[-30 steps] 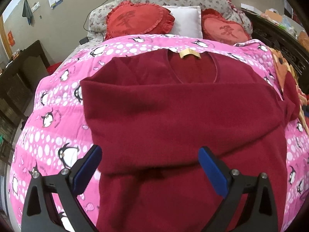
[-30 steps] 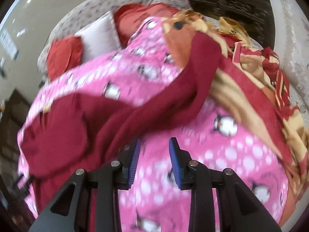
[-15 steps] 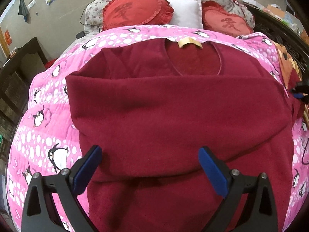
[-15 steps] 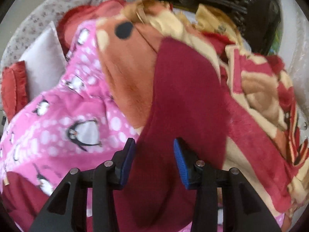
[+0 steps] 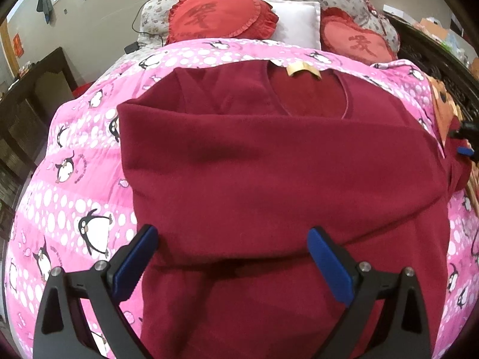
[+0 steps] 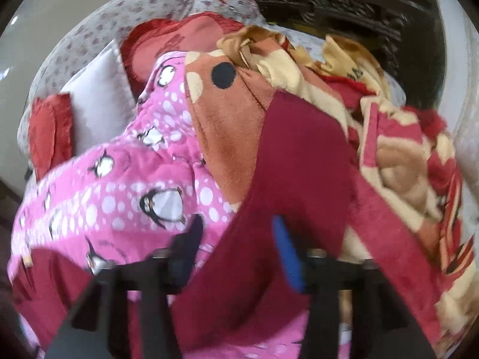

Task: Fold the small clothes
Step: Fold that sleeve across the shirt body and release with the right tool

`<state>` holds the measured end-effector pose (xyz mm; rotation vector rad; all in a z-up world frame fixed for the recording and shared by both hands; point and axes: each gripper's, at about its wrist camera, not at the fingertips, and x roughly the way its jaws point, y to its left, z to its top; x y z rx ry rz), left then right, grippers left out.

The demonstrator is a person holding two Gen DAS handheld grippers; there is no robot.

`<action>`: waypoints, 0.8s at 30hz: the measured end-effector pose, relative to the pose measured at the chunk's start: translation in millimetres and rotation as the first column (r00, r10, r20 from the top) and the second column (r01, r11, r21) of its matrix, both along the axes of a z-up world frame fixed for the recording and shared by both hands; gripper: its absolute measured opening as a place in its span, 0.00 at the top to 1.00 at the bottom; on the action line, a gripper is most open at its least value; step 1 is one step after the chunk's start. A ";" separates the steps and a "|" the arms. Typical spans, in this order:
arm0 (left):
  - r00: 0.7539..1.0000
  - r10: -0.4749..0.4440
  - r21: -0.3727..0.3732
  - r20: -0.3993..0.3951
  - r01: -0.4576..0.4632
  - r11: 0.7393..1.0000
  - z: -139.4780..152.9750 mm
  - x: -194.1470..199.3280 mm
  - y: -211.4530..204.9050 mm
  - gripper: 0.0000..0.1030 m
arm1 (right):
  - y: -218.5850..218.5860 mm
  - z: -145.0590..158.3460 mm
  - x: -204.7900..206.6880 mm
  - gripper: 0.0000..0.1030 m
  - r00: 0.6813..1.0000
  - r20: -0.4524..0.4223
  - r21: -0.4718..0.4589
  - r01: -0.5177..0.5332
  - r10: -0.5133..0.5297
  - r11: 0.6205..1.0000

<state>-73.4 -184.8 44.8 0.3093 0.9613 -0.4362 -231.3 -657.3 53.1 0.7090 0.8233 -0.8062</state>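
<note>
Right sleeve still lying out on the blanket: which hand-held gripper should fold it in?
Right. The right hand-held gripper already straddles the right sleeve, fingers apart, over the fleece blanket. The left hand-held gripper hovers open over the maroon sweater body, away from that sleeve.

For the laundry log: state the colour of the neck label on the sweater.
The neck label on the dark red sweater is tan-gold; the left wrist view shows it best.

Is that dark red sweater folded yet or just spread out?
Partly folded: on the sweater one sleeve lies across the chest, while the other trails onto the blanket.
</note>
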 end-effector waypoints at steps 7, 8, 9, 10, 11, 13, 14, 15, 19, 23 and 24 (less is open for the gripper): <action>1.000 -0.002 0.020 -0.002 0.002 1.000 -5.5 -0.5 2.6 0.01 | -5.8 -37.0 29.2 0.79 0.974 -0.227 -0.045 -0.008 -0.002 0.999; 1.000 -0.003 0.019 0.001 0.003 1.000 -5.4 -0.3 3.4 0.01 | -3.1 -34.5 25.9 0.98 0.974 -0.225 -0.065 -0.015 0.000 0.998; 1.000 -0.003 0.017 0.002 0.003 1.000 -5.0 0.3 4.2 0.01 | -1.9 -31.7 22.3 1.00 0.979 -0.201 -0.064 -0.025 0.012 0.998; 1.000 -0.002 0.014 0.002 0.002 1.000 -4.7 1.4 5.1 0.01 | -0.2 -25.9 14.5 1.00 0.986 -0.162 -0.055 -0.037 0.027 0.998; 1.000 0.000 0.011 0.001 0.000 1.000 -3.8 2.3 6.4 0.01 | 2.6 -17.6 5.1 1.00 0.991 -0.127 -0.053 -0.045 0.038 0.998; 1.000 0.007 0.002 0.005 -0.008 1.000 -0.9 6.1 10.2 0.01 | 9.6 1.0 -11.6 1.00 0.996 -0.049 -0.056 -0.071 0.069 0.996; 1.000 0.016 -0.002 0.008 -0.016 1.000 1.3 8.9 12.7 0.01 | 15.8 14.7 -20.7 1.00 0.995 0.011 -0.058 -0.098 0.099 0.993; 0.999 0.031 -0.012 0.011 -0.030 0.999 4.5 12.6 16.4 0.01 | 21.1 24.0 -24.9 1.00 0.991 0.049 -0.062 -0.121 0.124 0.991; 0.996 0.085 -0.070 0.001 -0.085 0.994 19.4 25.8 33.3 0.01 | 71.1 83.0 -21.2 1.00 0.913 0.225 -0.115 -0.322 0.340 0.940; 0.994 0.112 -0.101 0.013 -0.110 0.989 34.5 31.1 45.8 0.01 | 147.3 127.1 6.1 1.00 0.746 0.329 -0.186 -0.550 0.579 0.814; 0.993 0.117 -0.104 0.020 -0.115 0.988 37.5 31.8 48.8 0.01 | 164.5 131.9 13.4 1.00 0.705 0.347 -0.196 -0.591 0.619 0.783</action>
